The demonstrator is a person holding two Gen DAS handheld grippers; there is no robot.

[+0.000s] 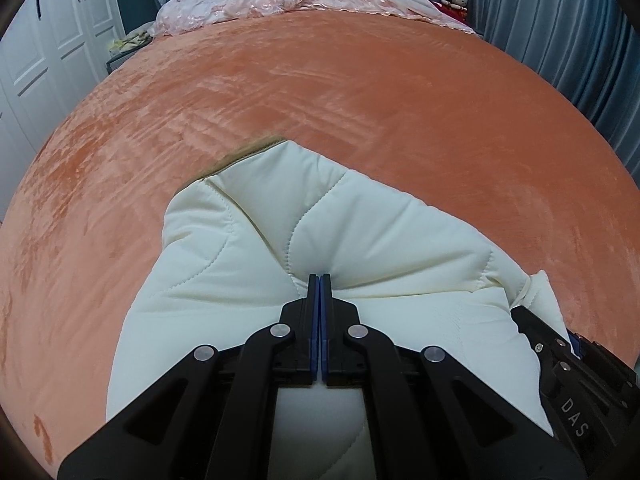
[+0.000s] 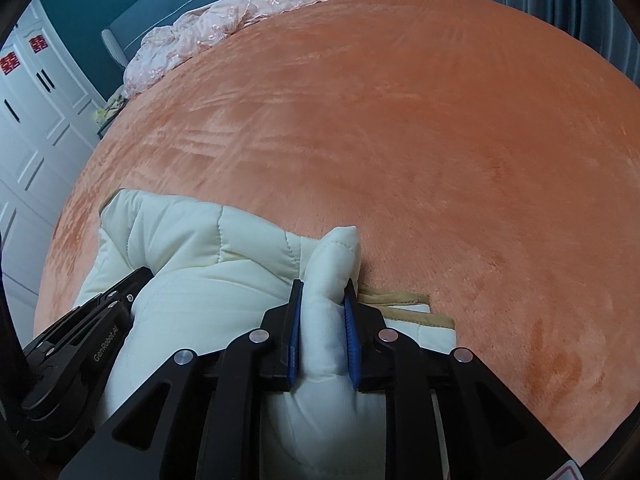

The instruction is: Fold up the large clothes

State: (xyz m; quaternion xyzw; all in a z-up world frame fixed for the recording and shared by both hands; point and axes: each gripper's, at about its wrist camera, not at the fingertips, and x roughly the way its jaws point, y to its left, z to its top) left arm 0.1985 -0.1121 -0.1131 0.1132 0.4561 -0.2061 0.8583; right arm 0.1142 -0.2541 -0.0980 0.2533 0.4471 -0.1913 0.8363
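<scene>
While left gripper (image 1: 319, 280) jaws pressed together, seemingly pinching cream jacket (image 1: 280, 232), right gripper (image 2: 322, 286) pinching thick fold: lower evenly onto orange bed (image 1: 360, 100).

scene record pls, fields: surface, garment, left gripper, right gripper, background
surface: orange plush bedspread, bare beyond the garment
garment: cream quilted jacket, bunched at the near edge of the bed, tan trim visible
left gripper: left gripper jaws together, tips pressed into the jacket; whether fabric is pinched cannot be told
right gripper: right gripper jaws part open with a thick roll of the jacket between the blue pads
background: pink embroidered quilt heaped at the head of the bed, white wardrobe, grey-blue curtain
</scene>
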